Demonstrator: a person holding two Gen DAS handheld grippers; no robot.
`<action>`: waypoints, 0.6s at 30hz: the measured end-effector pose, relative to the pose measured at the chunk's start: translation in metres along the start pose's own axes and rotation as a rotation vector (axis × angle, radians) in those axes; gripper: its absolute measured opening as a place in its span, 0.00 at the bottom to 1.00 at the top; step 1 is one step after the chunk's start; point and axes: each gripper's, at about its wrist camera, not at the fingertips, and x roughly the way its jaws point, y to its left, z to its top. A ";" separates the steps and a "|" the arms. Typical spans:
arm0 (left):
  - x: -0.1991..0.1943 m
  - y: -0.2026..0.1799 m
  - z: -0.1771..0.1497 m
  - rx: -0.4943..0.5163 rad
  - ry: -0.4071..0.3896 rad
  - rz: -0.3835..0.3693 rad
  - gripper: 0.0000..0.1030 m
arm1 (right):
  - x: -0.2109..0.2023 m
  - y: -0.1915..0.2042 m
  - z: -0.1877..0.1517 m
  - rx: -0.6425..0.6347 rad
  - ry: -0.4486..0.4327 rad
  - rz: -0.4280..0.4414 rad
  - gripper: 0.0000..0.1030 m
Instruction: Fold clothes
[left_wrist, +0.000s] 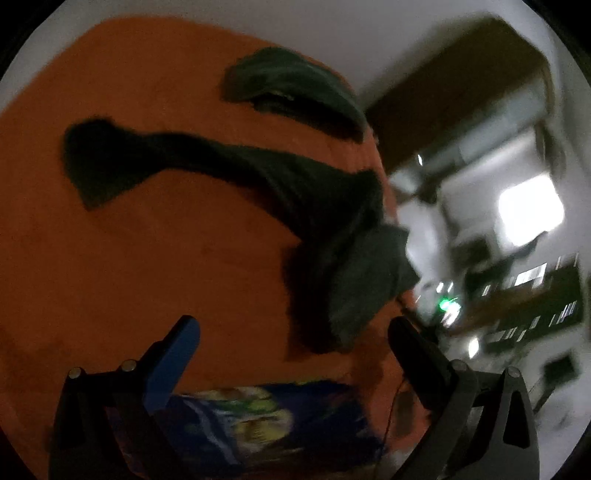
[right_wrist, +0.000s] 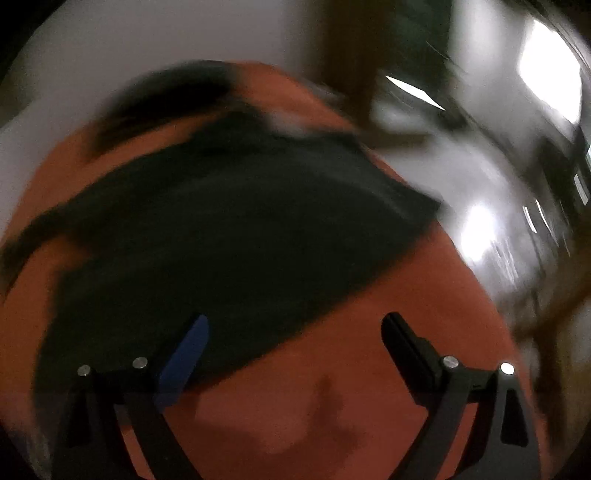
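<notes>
A dark green garment (left_wrist: 236, 166) lies stretched and rumpled across the orange bed cover (left_wrist: 129, 258), one end at the left, the other bunched near the right edge. A folded dark green piece (left_wrist: 291, 85) sits at the far side. My left gripper (left_wrist: 293, 330) hangs open above the cover, just short of the bunched end, holding nothing. In the blurred right wrist view the dark garment (right_wrist: 229, 229) spreads wide over the orange cover (right_wrist: 351, 369). My right gripper (right_wrist: 295, 325) is open over its near edge, its blue finger (right_wrist: 184, 354) above the cloth.
A blue printed cloth or pillow (left_wrist: 266, 421) lies at the near edge under the left gripper. The bed's right edge drops to a pale floor (left_wrist: 424, 229). A brown door frame (left_wrist: 461, 74) and bright window (left_wrist: 532, 206) stand beyond.
</notes>
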 end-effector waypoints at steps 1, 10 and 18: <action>0.003 0.003 0.002 -0.018 0.006 -0.019 0.99 | 0.011 -0.019 0.009 0.087 0.014 0.057 0.91; -0.002 0.049 0.011 -0.288 -0.045 -0.219 0.99 | 0.051 -0.043 0.064 0.319 0.000 0.182 0.01; -0.056 0.048 0.010 -0.194 -0.151 -0.211 0.99 | -0.038 0.048 0.122 0.079 -0.149 0.191 0.00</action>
